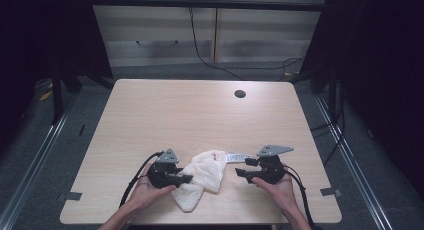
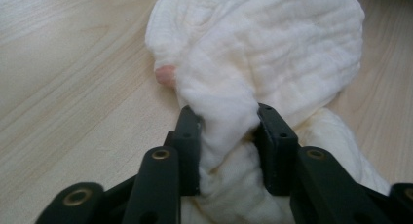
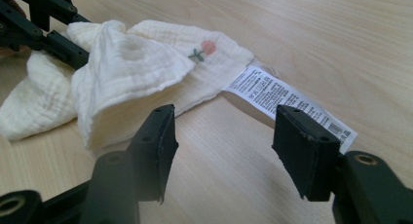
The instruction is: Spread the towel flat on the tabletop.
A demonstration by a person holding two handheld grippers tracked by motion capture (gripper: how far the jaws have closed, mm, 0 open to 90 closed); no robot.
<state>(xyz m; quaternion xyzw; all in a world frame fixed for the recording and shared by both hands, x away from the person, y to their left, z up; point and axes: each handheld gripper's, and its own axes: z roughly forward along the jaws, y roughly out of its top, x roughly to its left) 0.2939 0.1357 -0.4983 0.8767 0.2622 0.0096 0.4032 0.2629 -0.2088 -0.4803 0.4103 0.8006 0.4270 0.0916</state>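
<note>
1. The white cloth (image 1: 202, 177) lies crumpled near the front edge of the wooden table (image 1: 200, 115), between the two grippers; its folds hide much of its own surface, so its full shape is hard to make out.
2. The left gripper (image 2: 228, 136) is clamped on a bunched fold of the cloth, its jaws pressed in from both sides; the cloth below them is cut off at the bottom of the left gripper view.
3. The right gripper (image 3: 224, 146) stands released, jaws wide apart and holding nothing, just above the bare tabletop near the cloth's printed label (image 3: 287, 100).
4. The label's text is too small to read. A small embroidered flower (image 3: 204, 49) shows beside it.
5. A dark round hole (image 1: 240, 94) sits in the far part of the table, well apart from the cloth.
6. Beyond the table, cabinets (image 1: 210, 35) and a hanging cable (image 1: 197, 40) show; the sides are too dark to tell.
</note>
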